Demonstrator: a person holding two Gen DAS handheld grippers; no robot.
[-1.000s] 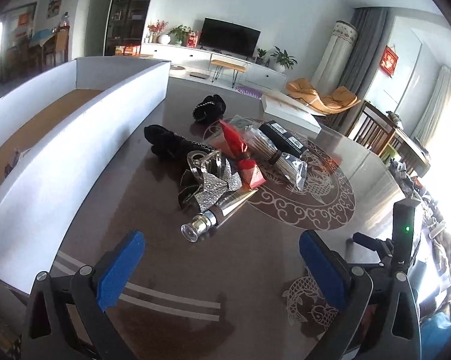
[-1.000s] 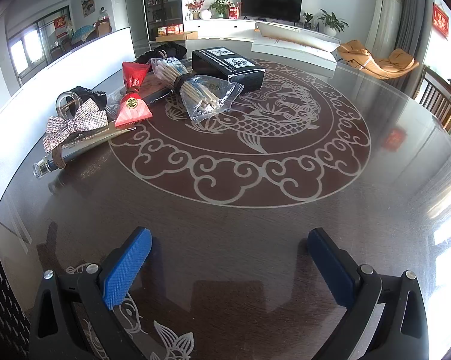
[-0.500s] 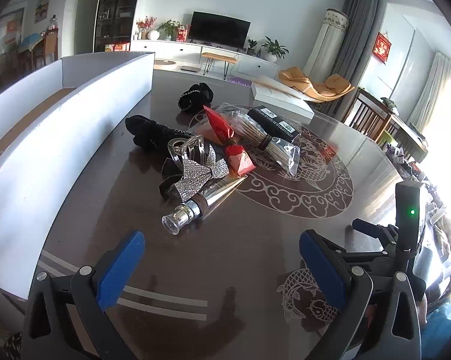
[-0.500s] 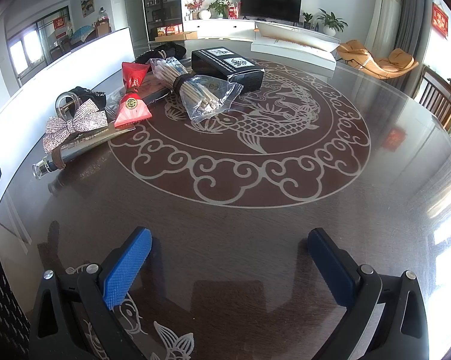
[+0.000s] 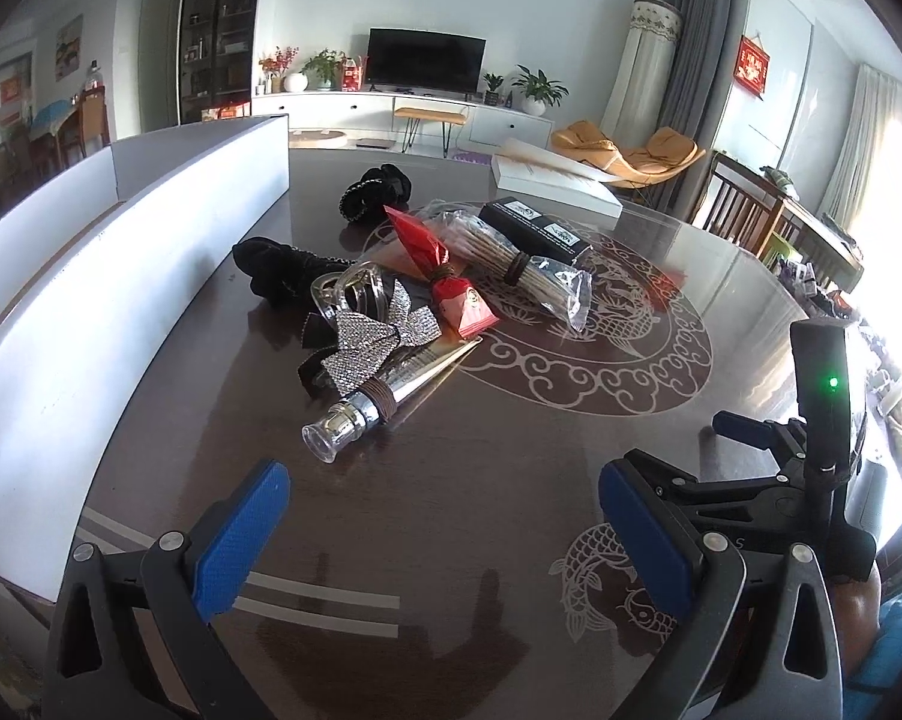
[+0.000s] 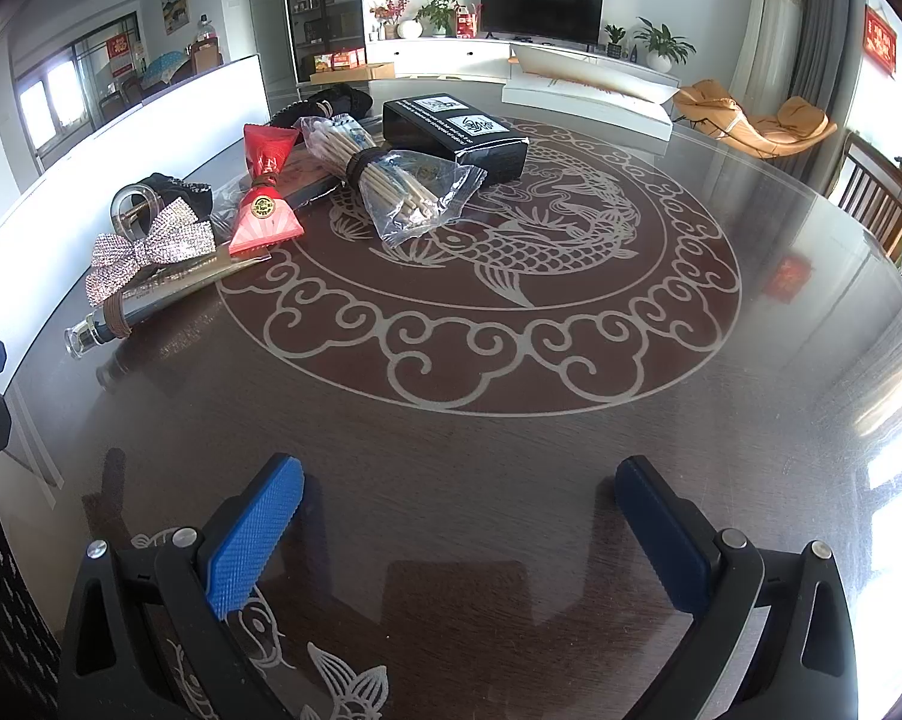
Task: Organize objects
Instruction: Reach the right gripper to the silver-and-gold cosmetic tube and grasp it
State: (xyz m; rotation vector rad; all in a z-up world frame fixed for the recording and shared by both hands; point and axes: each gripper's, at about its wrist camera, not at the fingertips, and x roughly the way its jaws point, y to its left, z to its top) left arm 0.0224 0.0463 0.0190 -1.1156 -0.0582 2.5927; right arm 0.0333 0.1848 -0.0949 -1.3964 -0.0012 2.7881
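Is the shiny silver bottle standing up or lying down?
Lying down. The silver bottle rests on its side on the table, cap end toward the camera.

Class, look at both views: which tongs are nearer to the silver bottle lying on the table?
Left. The left tongs sit just short of the silver bottle, which lies ahead. The right tongs are farther; the bottle lies far off to their left.

Left black tongs with blue pads (image 5: 444,531) gape wide across the lower frame; right black tongs with blue pads (image 6: 460,525) likewise, both empty.

Dark table (image 6: 511,480), bow (image 6: 150,252), black box (image 6: 457,138)
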